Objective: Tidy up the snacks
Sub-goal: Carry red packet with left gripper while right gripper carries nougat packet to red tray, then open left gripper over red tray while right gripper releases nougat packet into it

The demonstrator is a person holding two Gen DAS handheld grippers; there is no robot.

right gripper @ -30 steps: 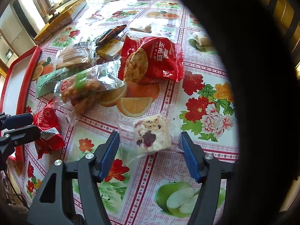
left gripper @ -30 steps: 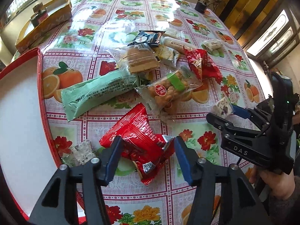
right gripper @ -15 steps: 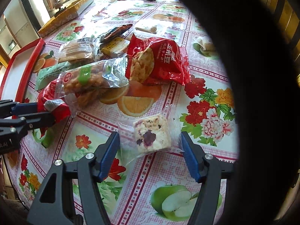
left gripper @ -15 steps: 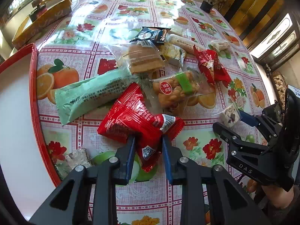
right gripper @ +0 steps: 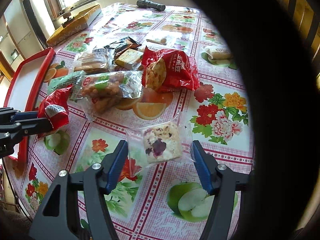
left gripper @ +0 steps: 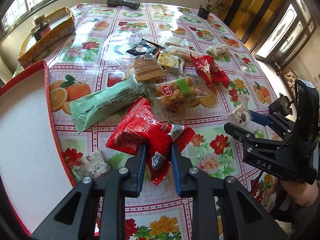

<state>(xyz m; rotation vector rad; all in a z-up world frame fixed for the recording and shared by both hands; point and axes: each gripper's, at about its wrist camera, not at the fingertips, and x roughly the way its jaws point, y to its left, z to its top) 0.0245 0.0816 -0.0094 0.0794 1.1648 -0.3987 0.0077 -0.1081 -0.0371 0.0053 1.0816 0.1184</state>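
Two tongs work: your left gripper (left gripper: 157,156) has just closed on the red packet (left gripper: 144,134); your right gripper (right gripper: 160,152) clasps the nougat packet (right gripper: 162,142).

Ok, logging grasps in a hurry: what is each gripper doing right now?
Left gripper: jaws have just been closing, now shut on the red snack packet.
Right gripper: jaws shut on the clear-wrapped nougat square.

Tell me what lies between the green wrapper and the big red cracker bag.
In the left wrist view, the clear pack of fried twists lies between the green wrapper and the red cracker bag.
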